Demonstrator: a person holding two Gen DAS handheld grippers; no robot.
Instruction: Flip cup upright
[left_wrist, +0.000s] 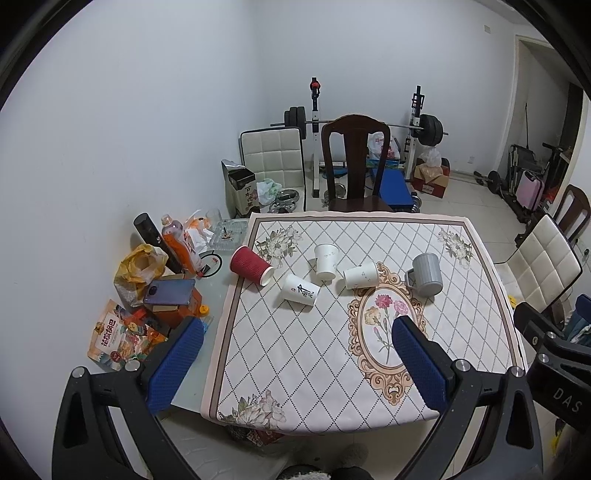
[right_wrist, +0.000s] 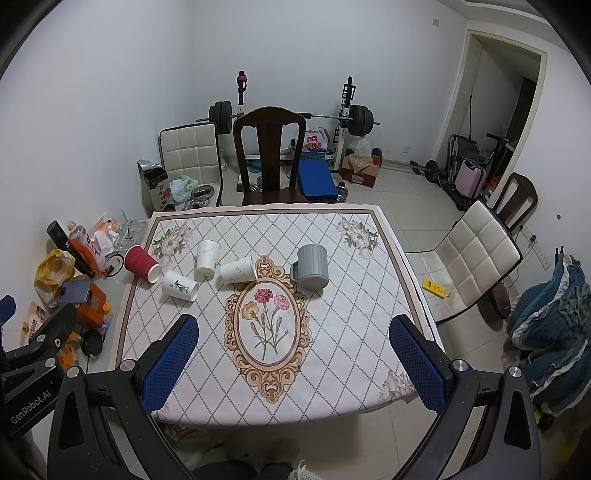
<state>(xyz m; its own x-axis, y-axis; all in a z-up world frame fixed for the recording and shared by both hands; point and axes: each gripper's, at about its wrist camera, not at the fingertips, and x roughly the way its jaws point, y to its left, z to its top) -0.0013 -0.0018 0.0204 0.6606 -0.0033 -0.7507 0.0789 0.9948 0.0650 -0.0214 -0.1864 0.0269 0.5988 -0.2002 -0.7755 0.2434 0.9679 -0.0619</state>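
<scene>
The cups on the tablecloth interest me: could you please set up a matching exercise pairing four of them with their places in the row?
Column 1:
1. red cup
2. grey mug
3. white cup with black calligraphy
4. white cup pointing its mouth at the oval flower frame

Column 2:
A. right end of the row
B. touching the frame's top edge
C. left end, at the cloth's border
D. just right of the red one, nearest the camera

Pairs: 1-C, 2-A, 3-D, 4-B

Five cups (left_wrist: 299, 291) toppled on table (left_wrist: 280, 369); fingers (left_wrist: 177, 363) apart.
</scene>
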